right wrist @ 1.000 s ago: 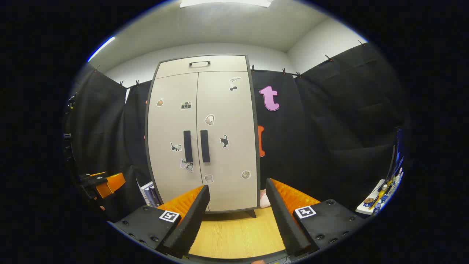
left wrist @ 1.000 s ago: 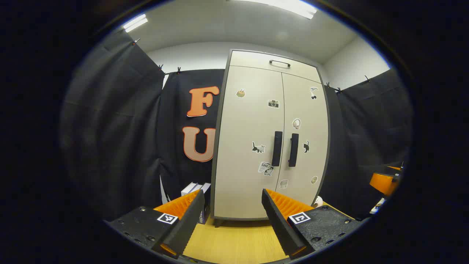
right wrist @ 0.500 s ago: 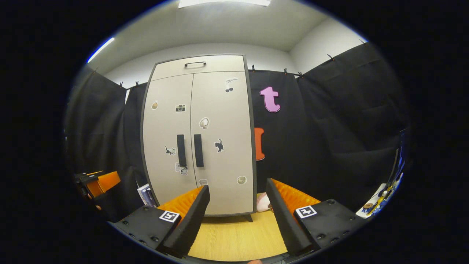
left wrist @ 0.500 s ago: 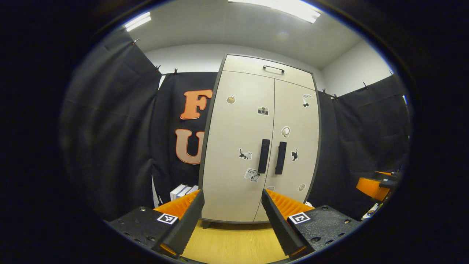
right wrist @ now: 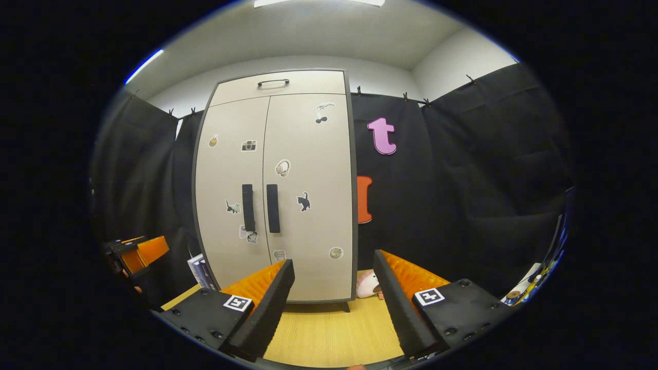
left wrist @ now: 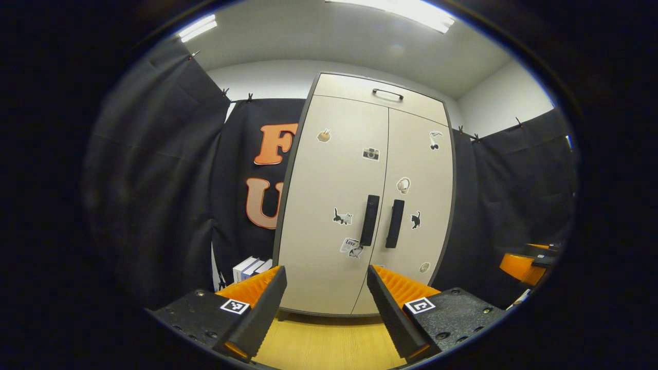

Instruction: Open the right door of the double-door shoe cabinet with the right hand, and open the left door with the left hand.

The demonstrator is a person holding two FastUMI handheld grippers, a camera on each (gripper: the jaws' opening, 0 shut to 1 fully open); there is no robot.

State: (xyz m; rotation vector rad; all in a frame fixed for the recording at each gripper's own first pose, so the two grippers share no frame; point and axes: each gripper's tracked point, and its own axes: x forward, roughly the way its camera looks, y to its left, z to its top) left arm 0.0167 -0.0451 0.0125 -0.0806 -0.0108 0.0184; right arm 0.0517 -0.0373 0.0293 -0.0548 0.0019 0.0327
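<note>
A tall beige shoe cabinet (left wrist: 329, 205) (right wrist: 308, 205) with stickers stands ahead on a wooden floor, both doors closed. Two dark vertical handles sit side by side at the middle seam: the left door handle (left wrist: 369, 220) (right wrist: 248, 207) and the right door handle (left wrist: 395, 223) (right wrist: 273, 208). My left gripper (left wrist: 324, 285) is open, some way short of the cabinet's lower front. My right gripper (right wrist: 334, 280) is also open, facing the cabinet's lower right corner, well back from the handles. The right gripper (left wrist: 524, 259) appears at the far right of the left gripper view; the left gripper (right wrist: 136, 252) at the far left of the right one.
Black cloth walls close in on both sides. Some books (left wrist: 249, 268) (right wrist: 199, 271) lean by the cabinet's left foot. A pale soft object (right wrist: 367, 285) lies on the floor by its right foot. A shelf edge with small items (right wrist: 529, 285) sits far right. A small drawer handle (left wrist: 387, 93) tops the cabinet.
Both grippers have drifted closer to the cabinet, which looks larger now. In the right gripper view the cabinet has slid leftward. Doors stay closed.
</note>
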